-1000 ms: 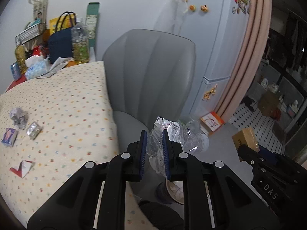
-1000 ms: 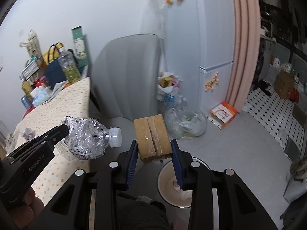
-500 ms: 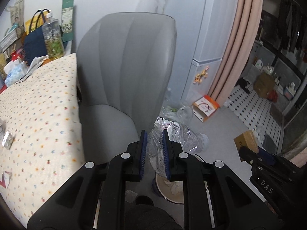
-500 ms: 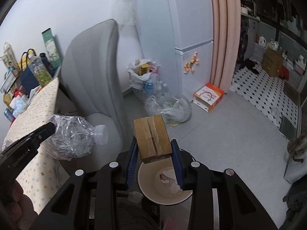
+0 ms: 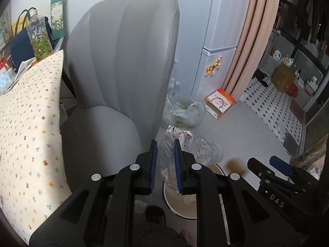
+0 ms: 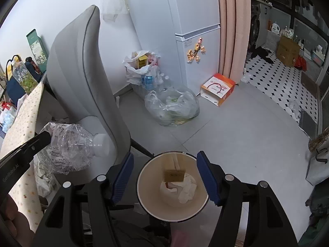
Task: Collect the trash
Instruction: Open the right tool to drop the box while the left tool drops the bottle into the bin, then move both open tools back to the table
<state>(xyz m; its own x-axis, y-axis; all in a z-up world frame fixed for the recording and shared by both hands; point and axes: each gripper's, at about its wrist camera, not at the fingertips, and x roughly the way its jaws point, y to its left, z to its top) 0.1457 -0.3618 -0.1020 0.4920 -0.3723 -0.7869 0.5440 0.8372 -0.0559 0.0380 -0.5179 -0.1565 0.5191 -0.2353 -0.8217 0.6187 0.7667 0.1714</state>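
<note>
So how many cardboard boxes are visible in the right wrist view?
3: small brown box in the bin, orange-white box by the fridge, large carton in the far room. Others may hide in bags.

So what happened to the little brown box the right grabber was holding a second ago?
The right gripper opened and let go of the small brown cardboard box, which dropped into the round cream waste bin among white crumpled paper. Both grippers swung from the table toward the bin. The left gripper stayed shut on the crushed clear plastic bottle.
</note>
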